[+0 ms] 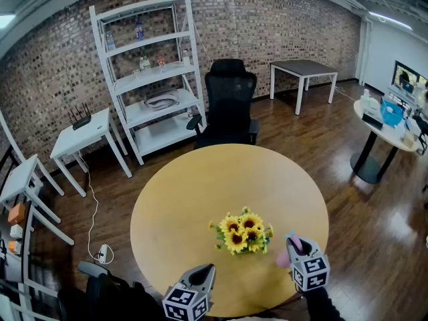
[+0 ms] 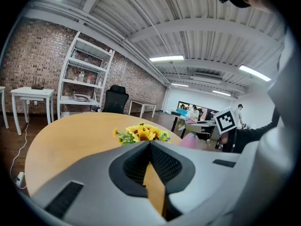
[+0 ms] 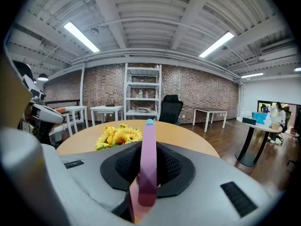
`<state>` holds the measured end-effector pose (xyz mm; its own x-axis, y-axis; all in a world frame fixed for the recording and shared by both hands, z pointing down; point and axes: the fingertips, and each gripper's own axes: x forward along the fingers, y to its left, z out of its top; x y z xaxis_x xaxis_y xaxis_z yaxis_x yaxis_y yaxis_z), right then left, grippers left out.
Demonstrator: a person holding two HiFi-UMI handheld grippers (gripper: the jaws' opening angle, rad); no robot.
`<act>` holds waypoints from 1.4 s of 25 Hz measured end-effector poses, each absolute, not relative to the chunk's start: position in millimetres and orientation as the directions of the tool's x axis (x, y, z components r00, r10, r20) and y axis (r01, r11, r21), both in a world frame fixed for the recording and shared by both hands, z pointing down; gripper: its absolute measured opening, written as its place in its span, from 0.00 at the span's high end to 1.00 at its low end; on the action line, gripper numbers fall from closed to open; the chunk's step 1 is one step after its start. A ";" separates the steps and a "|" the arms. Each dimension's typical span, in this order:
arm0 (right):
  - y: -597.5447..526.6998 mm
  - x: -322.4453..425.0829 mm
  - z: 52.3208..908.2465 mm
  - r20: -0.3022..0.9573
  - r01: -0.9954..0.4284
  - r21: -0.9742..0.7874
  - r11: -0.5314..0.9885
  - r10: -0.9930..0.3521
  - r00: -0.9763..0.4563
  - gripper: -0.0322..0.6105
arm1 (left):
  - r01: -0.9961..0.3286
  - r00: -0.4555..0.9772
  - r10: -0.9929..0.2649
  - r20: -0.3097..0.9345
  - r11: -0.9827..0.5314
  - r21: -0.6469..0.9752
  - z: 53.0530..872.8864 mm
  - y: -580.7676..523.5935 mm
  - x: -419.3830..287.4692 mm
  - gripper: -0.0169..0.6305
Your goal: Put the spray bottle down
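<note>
A pink spray bottle [image 1: 283, 259] hangs over the near right part of the round wooden table [image 1: 194, 192]. My right gripper [image 1: 295, 243] is shut on it. In the right gripper view the bottle's pink head [image 3: 148, 149] stands upright between the jaws, with a blue tip on top. My left gripper [image 1: 208, 268] hovers at the table's near edge, shut, with nothing held. Its jaws meet at a point [image 2: 150, 144] in the left gripper view, where the pink bottle [image 2: 189, 141] shows to the right. A bunch of sunflowers [image 1: 244, 231] lies between the two grippers.
A black office chair [image 1: 229, 102] stands at the table's far side. A white shelf unit [image 1: 150, 79] lines the brick wall, with small white tables [image 1: 83, 136] to its left. A grey table [image 1: 304, 69] and a round side table [image 1: 381, 129] stand at the right.
</note>
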<state>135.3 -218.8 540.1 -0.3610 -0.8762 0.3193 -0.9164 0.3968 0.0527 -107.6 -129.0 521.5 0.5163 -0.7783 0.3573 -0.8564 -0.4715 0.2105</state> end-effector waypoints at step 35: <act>-243.4 133.6 564.7 0.262 -0.937 0.057 0.345 -0.911 -0.320 0.65 | -0.864 0.503 -0.779 0.374 -0.458 0.207 526.4 -128.5 -108.0 0.99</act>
<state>133.6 -243.4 564.7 -0.3197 -0.9105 0.2620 -0.9367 0.3454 0.0574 -108.0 -128.5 526.4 0.5028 -0.7791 0.3744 -0.8643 -0.4583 0.2072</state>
